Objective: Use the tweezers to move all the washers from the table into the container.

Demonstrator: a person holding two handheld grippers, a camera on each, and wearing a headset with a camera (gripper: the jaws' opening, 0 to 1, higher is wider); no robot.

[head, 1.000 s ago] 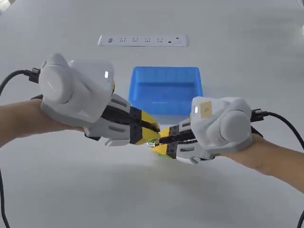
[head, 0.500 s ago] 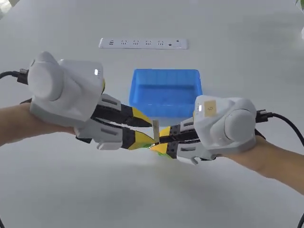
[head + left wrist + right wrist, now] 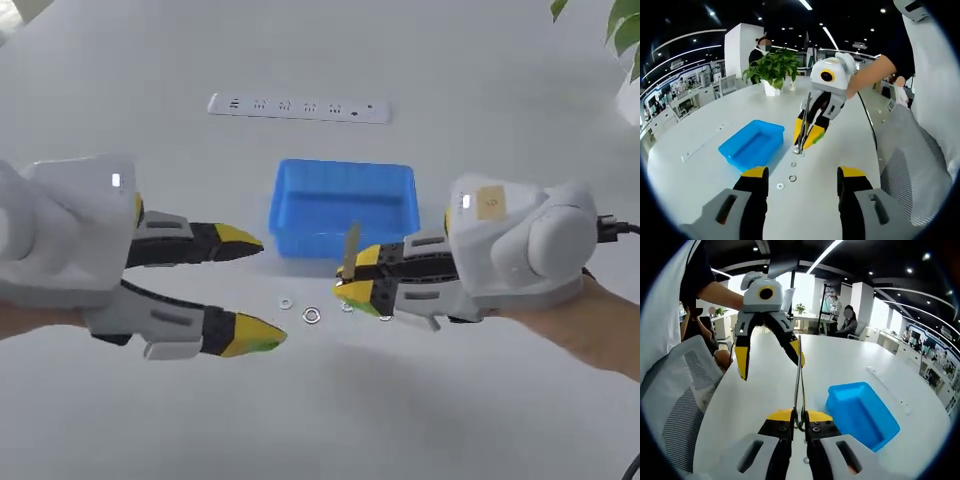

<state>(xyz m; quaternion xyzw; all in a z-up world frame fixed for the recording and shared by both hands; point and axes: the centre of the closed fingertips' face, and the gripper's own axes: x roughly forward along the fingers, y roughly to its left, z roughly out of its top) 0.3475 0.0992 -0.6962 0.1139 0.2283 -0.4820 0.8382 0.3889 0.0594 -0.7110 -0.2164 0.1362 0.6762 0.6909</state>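
- Found the left hand-held gripper [image 3: 263, 289] released, jaws spread wide with nothing between them, hovering over the left of the bench [image 3: 420, 410].
- Found the right hand-held gripper [image 3: 345, 280] at the right, clenched on the tweezers [image 3: 351, 245] with both jaws pressed against the pair.
- Saw the tweezers running out past the right jaws as two thin arms close together; in the left gripper view, traced their tips down to just above the bench.
- Counted three washers [image 3: 311, 316] lying flat on the bench between the two hand-held grippers, on the near side of the container [image 3: 340, 166].
- Spotted a fourth washer in the left gripper view, right beside the tweezer tips.
- Could not tell whether the tips touched that washer.
- Saw the container as a blue open-topped tray, standing just beyond the washers and behind the right jaws.
- Placed a white power strip [image 3: 298, 107] farther back on the bench, well apart from the container.
- Made out a potted plant [image 3: 772, 70] at the far end of the bench in the left gripper view.
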